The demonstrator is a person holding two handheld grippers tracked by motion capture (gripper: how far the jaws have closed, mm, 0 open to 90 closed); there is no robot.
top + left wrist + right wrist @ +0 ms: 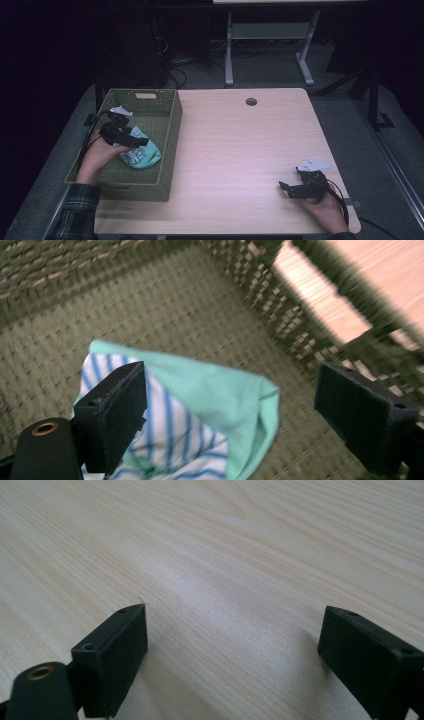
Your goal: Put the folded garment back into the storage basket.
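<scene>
A folded cloth, mint green with blue and white stripes, lies on the bottom of an olive woven basket at the table's left. My left gripper hovers over it inside the basket. In the left gripper view the cloth lies below the wide-apart jaws of the left gripper, and neither pad presses on it. My right gripper rests low over the bare wood near the table's front right edge, open, with nothing between its pads.
The light wooden table has a round cable hole near its far edge. The basket wall rises close to the right of the left gripper. Beyond the table stand a desk frame and cables on a dark floor.
</scene>
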